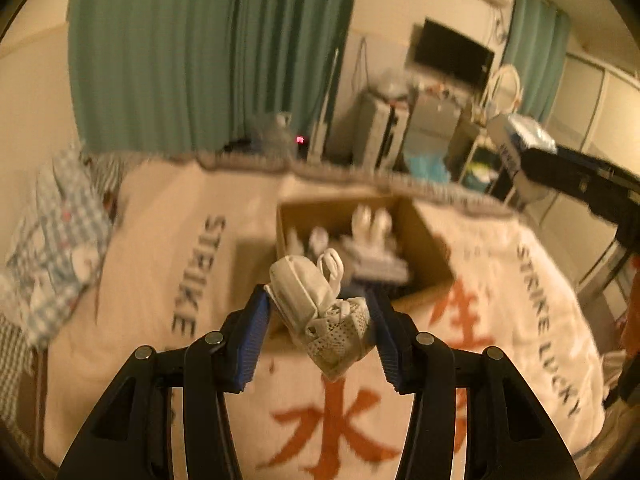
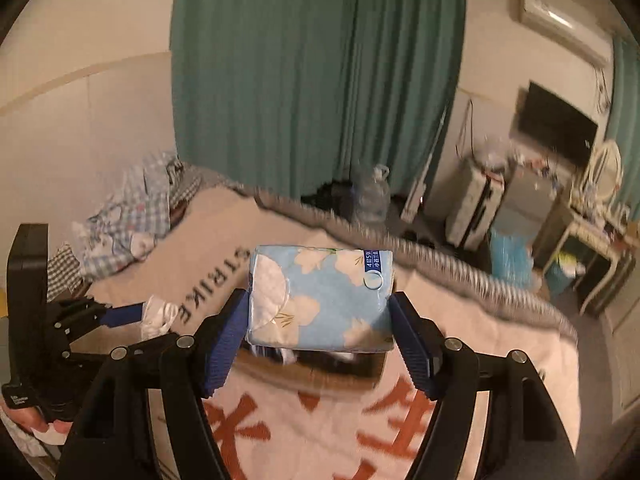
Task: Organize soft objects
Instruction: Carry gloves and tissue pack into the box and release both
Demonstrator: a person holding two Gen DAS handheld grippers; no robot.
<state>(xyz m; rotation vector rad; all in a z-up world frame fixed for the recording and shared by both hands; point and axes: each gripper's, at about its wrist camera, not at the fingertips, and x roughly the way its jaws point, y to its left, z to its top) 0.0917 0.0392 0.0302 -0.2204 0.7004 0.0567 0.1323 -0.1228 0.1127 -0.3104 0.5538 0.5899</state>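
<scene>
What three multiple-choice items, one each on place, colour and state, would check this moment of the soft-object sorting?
1. Where does the cardboard box sit?
A. On the printed blanket on the bed
B. On the floor by the curtain
C. On the desk under the TV

2. What colour is the wrapper of the tissue pack?
A. Red with stripes
B. Light blue with pale flowers
C. Plain black

3. What is the state of the left tool?
A. Open and empty
B. Resting inside the box
C. Shut on the white mesh bundle

Key: 1 A, the blanket lies under the box; 2 B, the right tool grips the floral blue pack; 3 C, both pads press the bundle, held short of the box.
</scene>
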